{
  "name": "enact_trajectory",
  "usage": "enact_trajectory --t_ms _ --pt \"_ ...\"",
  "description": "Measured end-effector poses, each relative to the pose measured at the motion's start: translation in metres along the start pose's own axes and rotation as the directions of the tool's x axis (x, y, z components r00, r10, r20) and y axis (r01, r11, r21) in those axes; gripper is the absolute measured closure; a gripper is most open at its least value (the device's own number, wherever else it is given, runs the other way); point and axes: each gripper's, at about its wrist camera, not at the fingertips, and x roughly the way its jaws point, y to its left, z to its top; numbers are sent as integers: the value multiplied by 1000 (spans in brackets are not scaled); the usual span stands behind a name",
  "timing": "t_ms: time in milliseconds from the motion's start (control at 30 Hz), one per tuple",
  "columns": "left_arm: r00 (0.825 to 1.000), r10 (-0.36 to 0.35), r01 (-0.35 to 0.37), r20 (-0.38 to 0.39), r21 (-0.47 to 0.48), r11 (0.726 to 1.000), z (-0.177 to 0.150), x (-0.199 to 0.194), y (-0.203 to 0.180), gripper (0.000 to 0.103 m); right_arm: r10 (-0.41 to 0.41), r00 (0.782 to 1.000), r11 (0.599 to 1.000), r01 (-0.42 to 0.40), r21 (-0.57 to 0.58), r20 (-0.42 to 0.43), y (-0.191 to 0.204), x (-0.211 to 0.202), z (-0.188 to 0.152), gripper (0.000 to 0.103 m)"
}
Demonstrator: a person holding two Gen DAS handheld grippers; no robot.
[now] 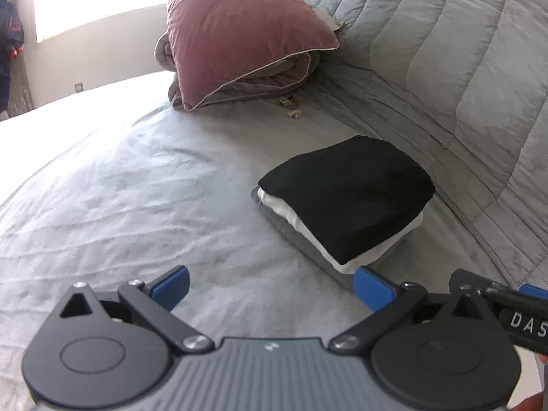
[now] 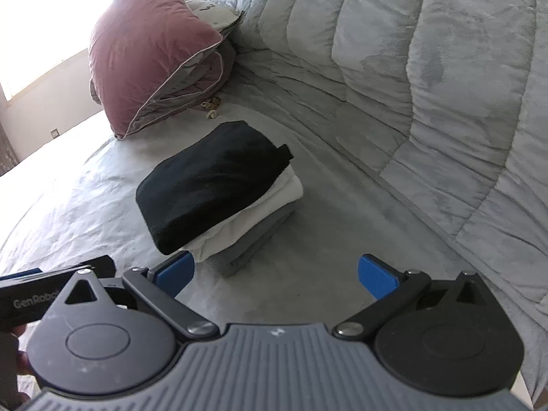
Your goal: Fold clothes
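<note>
My left gripper [image 1: 270, 286] has its blue fingers [image 1: 371, 289] spread wide with nothing between them, hovering over the bed sheet [image 1: 120, 188]. My right gripper [image 2: 275, 274] is the same: fingers [image 2: 376, 279] wide apart and empty. Just ahead of both, the stack of folded clothes [image 2: 219, 198] rests on the sheet, a black garment [image 1: 346, 195] on top, a white one [image 1: 346, 263] under it and a grey one [image 2: 239, 257] at the bottom. Beyond the stack lies a pink pillow [image 1: 239, 34], with some small pale bits [image 1: 291, 108] near its base. A quilted grey duvet [image 2: 428, 85] is heaped to the right.
</note>
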Motion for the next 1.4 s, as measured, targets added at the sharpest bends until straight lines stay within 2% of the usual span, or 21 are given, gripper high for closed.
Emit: enact_trajectory --t_ms 267,667,1400 --pt "1000 22 -22 3 25 999 -2 -3 -1 1 12 1000 1000 -12 17 8 -2 -4 0 0" --pt "1000 9 -10 6 24 1000 -1 -5 -1 1 6 1000 1000 -6 18 5 -2 -3 1 0" --pt "1000 27 -26 -11 29 999 -2 -1 -4 1 -4 1000 1000 4 13 -4 0 2 0 0"
